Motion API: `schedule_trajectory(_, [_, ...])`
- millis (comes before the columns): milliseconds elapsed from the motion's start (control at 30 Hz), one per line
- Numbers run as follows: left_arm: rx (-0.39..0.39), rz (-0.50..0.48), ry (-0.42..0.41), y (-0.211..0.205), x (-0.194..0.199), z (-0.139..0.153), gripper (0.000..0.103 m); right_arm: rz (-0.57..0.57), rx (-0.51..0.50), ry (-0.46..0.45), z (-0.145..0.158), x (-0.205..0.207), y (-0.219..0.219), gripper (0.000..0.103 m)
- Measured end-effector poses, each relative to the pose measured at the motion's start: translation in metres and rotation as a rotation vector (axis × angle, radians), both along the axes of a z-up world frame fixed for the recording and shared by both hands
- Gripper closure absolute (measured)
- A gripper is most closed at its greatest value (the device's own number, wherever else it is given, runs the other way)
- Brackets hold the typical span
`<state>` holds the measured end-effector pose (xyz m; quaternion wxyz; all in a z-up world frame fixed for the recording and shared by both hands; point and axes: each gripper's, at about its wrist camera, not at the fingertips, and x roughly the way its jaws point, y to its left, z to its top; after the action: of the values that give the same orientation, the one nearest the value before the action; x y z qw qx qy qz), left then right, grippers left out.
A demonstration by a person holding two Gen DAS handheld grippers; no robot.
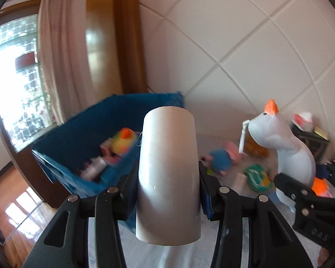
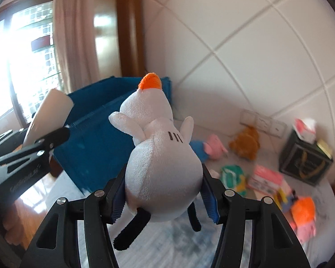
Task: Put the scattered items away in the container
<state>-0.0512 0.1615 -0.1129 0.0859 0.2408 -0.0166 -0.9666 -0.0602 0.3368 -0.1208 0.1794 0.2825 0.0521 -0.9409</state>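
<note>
My left gripper [image 1: 167, 192] is shut on a white cylinder [image 1: 168, 174] and holds it upright in the air, just before the blue container [image 1: 73, 138]. The cylinder also shows at the left of the right wrist view [image 2: 49, 116]. My right gripper [image 2: 164, 189] is shut on a white goose plush [image 2: 160, 156] with an orange beak, held above the bed, right of the blue container [image 2: 96, 134]. The goose also shows in the left wrist view [image 1: 285, 145]. Inside the container lie a yellow-orange plush [image 1: 124, 140] and a white bottle [image 1: 93, 167].
On the white bed lie a blue-and-pink plush [image 2: 208, 148], a brown plush [image 2: 245, 144], a green-yellow item [image 2: 233, 178], a pink box [image 2: 265, 178] and an orange-pink toy [image 2: 301, 214]. A black box [image 2: 306, 163] with a tissue pack stands at the right. Padded wall behind, window left.
</note>
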Motion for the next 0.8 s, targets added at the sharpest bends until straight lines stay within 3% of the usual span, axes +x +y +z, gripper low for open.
schedule_trajectory(233, [-0.019, 0.035, 0.008, -0.109, -0.054, 0.013, 0.058, 0.016, 0.047, 0.056, 0.015, -0.053, -0.117, 0.045])
schedule_trajectory(467, [-0.008, 0.053, -0.107, -0.219, -0.117, -0.007, 0.058, -0.002, 0.150, 0.079, 0.012, -0.108, -0.236, 0.045])
schedule_trajectory(600, [-0.028, 0.041, -0.160, -0.257, -0.149, -0.025, 0.058, 0.015, 0.198, 0.050, 0.004, -0.135, -0.289, 0.045])
schedule_trajectory(800, [0.001, 0.022, -0.199, -0.286, -0.173, -0.046, 0.058, 0.044, 0.222, -0.008, -0.015, -0.154, -0.324, 0.045])
